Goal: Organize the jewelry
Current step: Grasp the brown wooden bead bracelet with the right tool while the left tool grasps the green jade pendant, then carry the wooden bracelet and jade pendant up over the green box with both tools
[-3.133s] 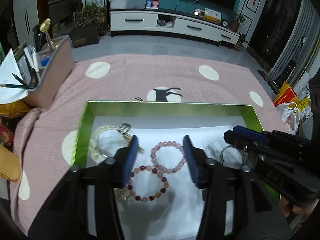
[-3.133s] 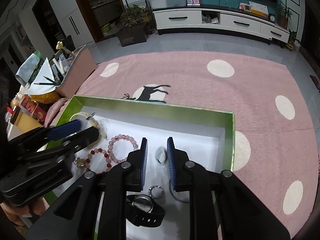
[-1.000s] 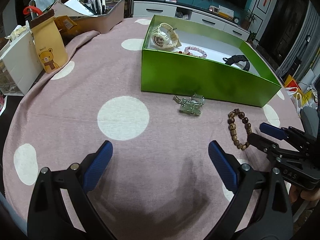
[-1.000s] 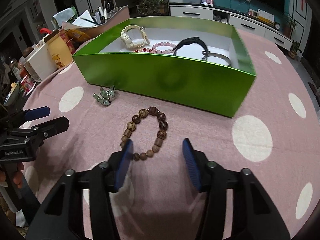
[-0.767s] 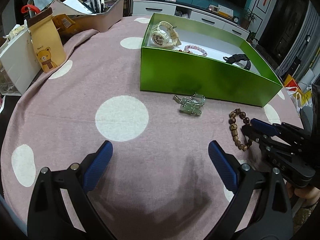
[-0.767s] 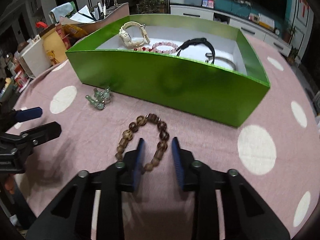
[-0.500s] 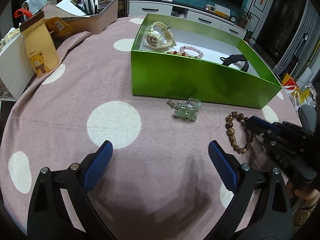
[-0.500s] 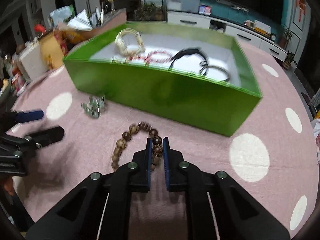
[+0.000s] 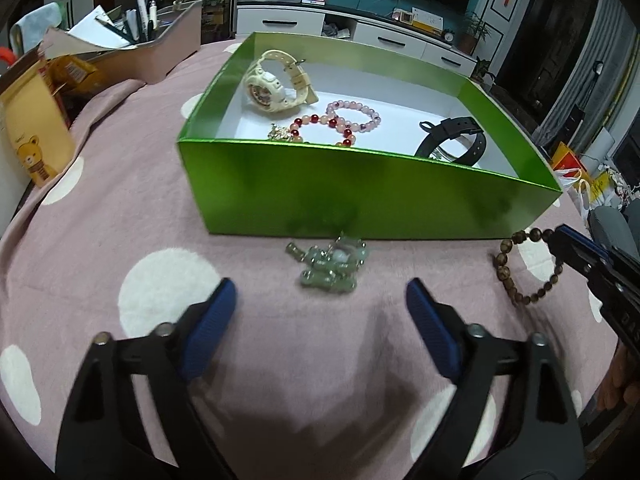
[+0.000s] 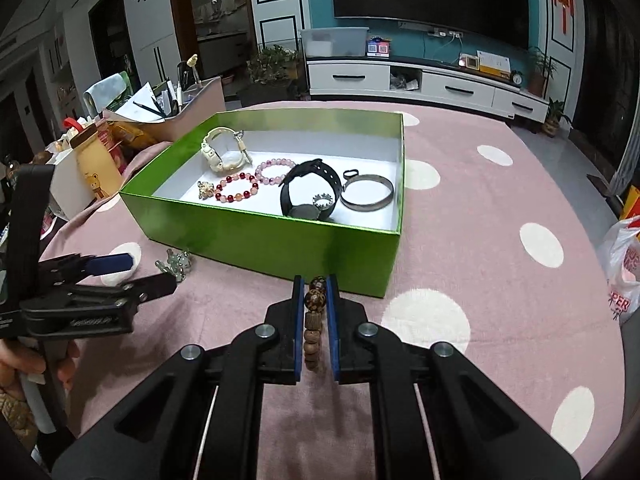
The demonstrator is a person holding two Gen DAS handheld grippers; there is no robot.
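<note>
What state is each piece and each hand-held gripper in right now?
Wooden bead bracelet: clamped in the right hand-held gripper, outside the box.
Left hand-held gripper: open, holding nothing.
Green bead bracelet: bunched on the cloth, untouched.
Green box: open, no lid.
Black watch: in the box.
Cream watch: in the box.

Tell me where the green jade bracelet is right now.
The green jade bracelet lies bunched on the pink cloth just outside the green box's near wall, ahead of the open left tool in its view, untouched.
</note>
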